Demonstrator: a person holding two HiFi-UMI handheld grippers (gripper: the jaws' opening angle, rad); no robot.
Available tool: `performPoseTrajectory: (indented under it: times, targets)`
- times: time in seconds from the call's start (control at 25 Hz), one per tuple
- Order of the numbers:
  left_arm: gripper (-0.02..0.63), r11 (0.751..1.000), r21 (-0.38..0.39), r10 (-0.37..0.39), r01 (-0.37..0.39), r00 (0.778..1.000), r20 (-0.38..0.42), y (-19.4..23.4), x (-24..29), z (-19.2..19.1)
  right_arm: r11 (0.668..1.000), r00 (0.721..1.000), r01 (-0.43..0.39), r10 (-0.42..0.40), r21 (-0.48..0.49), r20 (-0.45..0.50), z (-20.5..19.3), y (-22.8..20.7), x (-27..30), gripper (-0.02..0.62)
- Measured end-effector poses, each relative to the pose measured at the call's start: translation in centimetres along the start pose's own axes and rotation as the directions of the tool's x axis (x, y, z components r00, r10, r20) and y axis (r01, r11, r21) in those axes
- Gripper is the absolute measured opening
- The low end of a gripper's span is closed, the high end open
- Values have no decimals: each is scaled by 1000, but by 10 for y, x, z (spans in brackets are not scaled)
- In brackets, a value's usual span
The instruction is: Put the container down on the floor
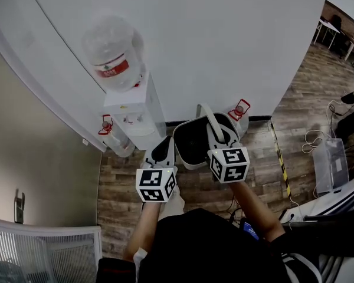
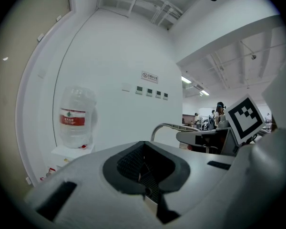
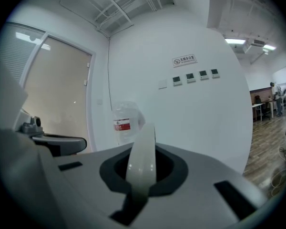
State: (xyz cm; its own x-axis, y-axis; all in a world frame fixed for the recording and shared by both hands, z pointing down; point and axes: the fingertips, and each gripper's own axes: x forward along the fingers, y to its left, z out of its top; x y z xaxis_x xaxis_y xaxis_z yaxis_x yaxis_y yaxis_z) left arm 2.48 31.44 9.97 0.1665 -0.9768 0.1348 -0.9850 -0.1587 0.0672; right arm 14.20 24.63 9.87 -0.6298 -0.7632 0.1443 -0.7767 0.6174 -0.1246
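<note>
step: carry phase, the container (image 1: 192, 149) hangs from the right gripper (image 1: 218, 135); set-down not yet done, as far as I can judge
container: white bin, dark inside, in front of the person, between the two grippers, over the wood floor (image 1: 256, 173); head view doesn't show whether its base touches the floor
handle (image 3: 142, 149): white band, upright, running straight through the right jaws
right gripper: clamped on the handle, band sits in the pad notch, takes the load
left gripper (image 1: 161, 151): jaws pressed together with nothing between them; sits just beside the container's left rim, contact with the rim unclear
surroundings: water dispenser (image 1: 138, 108) with bottle (image 1: 112, 46) against the wall just behind the container; spare bottles (image 1: 115, 137) on the floor either side of it
next move: lower the right gripper straight down until the base rests flat, then spread the jaws and let the handle drop
needs: bare floor under the bin, away from the dispenser foot and the spare bottles; keep the bin level on the way down
left role: likely only steadying; could press the rim to stop swing
risk: bin swings on the handle and lands on an edge, or bumps the dispenser
</note>
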Motion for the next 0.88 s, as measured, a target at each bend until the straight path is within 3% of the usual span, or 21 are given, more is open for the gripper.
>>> performPoseTrajectory:
  times: [0.32, 0.88]
  targets:
    - [15, 999, -39, -16, 15, 1000, -15, 45, 55, 0, 1000, 1000, 23, -23, -8, -20, 6, -12, 60, 29]
    - [15, 997, -37, -74, 73, 997, -37, 139, 136, 39, 994, 994, 106, -106, 5, -40, 35, -18, 170, 29]
